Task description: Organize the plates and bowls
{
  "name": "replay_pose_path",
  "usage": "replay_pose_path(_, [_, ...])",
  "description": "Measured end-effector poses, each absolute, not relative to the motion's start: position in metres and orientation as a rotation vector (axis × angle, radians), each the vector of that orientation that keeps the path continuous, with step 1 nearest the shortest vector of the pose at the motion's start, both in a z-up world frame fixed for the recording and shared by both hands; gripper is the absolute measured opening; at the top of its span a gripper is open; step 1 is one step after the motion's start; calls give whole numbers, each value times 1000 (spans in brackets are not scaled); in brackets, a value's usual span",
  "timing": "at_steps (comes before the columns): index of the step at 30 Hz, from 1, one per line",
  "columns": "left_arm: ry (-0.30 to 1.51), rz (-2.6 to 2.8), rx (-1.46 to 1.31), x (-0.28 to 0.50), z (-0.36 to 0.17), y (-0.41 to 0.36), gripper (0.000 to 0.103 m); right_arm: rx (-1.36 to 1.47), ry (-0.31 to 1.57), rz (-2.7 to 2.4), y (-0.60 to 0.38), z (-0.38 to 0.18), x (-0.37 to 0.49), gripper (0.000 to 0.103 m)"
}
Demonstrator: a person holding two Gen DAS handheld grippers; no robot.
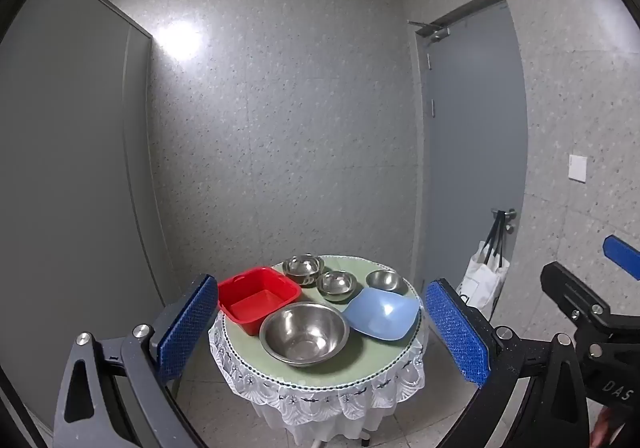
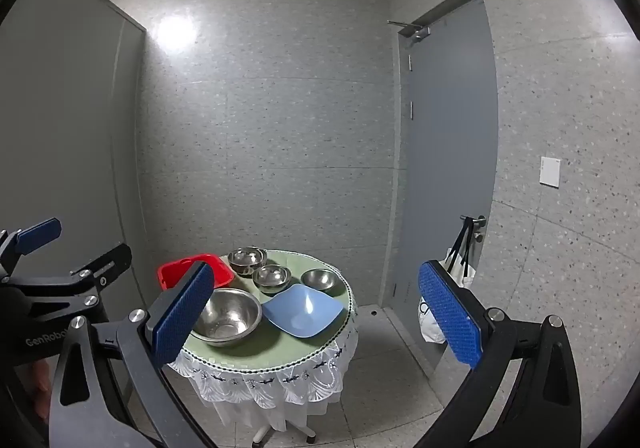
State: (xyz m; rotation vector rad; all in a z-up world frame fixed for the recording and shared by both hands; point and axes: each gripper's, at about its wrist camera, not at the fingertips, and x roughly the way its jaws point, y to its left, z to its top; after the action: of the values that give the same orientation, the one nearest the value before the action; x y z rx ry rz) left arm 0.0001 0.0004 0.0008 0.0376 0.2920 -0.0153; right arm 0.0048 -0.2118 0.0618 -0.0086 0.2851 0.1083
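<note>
**Both hand-held grippers wide open, short of the dishes**

Speckled grey walls and a grey door [image 1: 476, 135] close in a small room where a round tabletop [image 1: 360, 356] with a lace-edged cloth carries the dishes. Straight ahead of the left hand-held gripper [image 1: 322, 332], framed between its spread blue pads, sits the large steel bowl [image 1: 303, 332]. Toward its left pad lies the red tub [image 1: 258, 298]; toward its right pad, the blue square plate [image 1: 382, 312]. Beyond these stand three small steel bowls [image 1: 336, 283]. Nothing is held by this gripper. The right hand-held gripper [image 2: 318, 318] is likewise fully spread and empty. The same bowl [image 2: 226, 316] lies just inside its left pad, the plate [image 2: 304, 310] ahead between the pads. A white tote bag [image 2: 432, 312] hangs behind its right pad.
</note>
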Motion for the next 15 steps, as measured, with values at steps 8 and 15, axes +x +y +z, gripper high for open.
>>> replay_pose_path(8, [275,-36,31,3,0,0,102,-31,309,108,-195,59,19,103])
replay_pose_path(15, [283,-15,32,-6,3,4,102,-23,282,120,-206,59,10,103])
